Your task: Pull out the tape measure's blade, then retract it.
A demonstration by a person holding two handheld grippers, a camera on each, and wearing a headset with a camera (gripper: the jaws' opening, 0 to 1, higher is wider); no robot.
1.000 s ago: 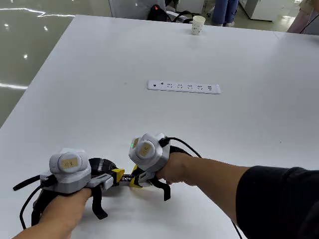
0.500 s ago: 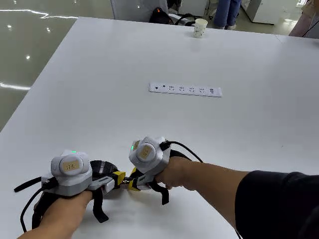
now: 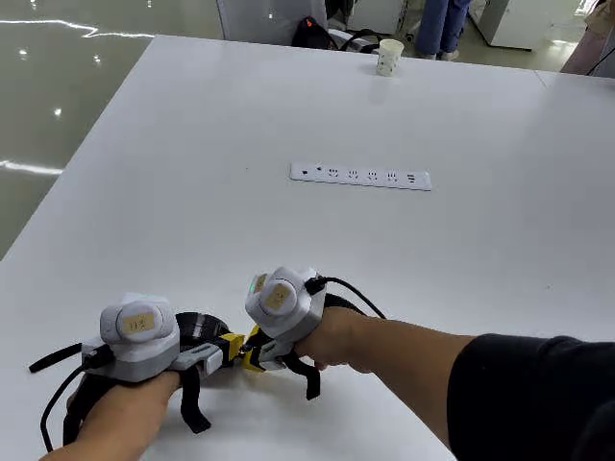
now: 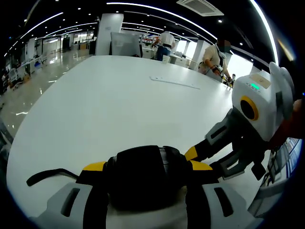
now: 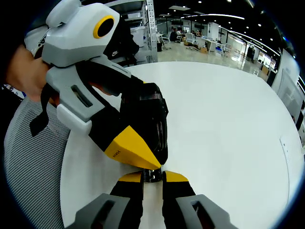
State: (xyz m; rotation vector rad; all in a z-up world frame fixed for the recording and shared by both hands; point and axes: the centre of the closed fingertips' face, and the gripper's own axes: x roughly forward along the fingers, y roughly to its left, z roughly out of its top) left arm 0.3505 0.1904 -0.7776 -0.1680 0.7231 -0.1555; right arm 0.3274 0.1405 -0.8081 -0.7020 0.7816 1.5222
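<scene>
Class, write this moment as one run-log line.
left gripper: shut on tape measure | right gripper: shut on blade tip | pull-out: hardly begun

A white surface (image 3: 192,144) carries a white power strip (image 3: 360,177), which lies flat around the middle with its long side parallel to the far edge. A paper cup (image 3: 389,57) stands upright near the far edge. Beyond that edge lie a dark bag (image 3: 312,32) and glossy floor (image 3: 48,86). A grey mesh chair (image 5: 28,157) sits beside one edge.

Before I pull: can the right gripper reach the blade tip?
Likely yes: the right gripper looks closed on the blade tip, right beside the tape measure, with nothing in between.
</scene>
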